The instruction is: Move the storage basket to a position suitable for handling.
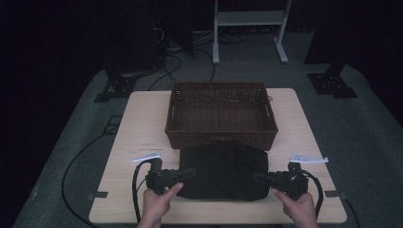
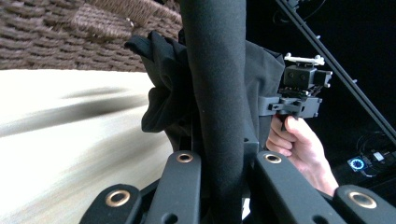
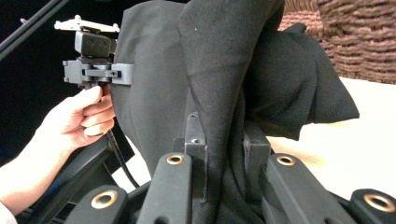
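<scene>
Already clamped by both jaws at either end, black cloth (image 1: 223, 171) at lower centre, not yet in basket (image 1: 221, 135) above.

Ahead: basket (image 1: 221, 114) stands just beyond the cloth (image 1: 223, 170), its near wall blocking the way forward.
Sides: bare table (image 1: 138, 123) left and right of the basket leaves passage.
Near edge: narrow bare strip between cloth and edge.
</scene>
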`<state>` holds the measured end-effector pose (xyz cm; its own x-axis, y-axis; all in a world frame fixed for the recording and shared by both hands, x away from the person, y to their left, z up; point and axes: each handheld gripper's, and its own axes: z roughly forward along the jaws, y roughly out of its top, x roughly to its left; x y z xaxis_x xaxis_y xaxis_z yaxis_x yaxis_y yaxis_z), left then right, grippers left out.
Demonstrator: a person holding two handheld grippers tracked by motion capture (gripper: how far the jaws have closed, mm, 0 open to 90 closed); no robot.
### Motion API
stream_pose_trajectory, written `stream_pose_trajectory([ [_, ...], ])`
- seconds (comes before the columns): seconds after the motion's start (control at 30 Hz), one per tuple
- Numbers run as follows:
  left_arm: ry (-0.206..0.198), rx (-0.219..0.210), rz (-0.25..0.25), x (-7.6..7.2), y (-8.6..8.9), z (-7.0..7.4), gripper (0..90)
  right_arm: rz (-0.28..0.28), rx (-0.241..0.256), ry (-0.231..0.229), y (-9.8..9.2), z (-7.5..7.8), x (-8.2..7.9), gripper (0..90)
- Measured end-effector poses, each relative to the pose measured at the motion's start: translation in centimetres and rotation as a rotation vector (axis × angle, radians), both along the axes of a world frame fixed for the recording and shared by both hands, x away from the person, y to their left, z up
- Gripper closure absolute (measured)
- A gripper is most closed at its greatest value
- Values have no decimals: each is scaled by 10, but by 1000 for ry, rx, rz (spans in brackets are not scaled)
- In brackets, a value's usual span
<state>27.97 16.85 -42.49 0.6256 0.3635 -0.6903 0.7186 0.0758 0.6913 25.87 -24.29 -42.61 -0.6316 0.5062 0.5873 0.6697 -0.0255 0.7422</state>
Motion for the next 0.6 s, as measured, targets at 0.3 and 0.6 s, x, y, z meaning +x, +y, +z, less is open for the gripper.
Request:
stream_pose_trajectory([
  [0.3, -16, -14, 3, 1, 0, 13, 838, 6, 18, -21, 0, 14, 2, 772],
  [0.6, -48, -21, 2, 6, 2, 30, 838, 8, 30, -50, 1, 29, 8, 773],
])
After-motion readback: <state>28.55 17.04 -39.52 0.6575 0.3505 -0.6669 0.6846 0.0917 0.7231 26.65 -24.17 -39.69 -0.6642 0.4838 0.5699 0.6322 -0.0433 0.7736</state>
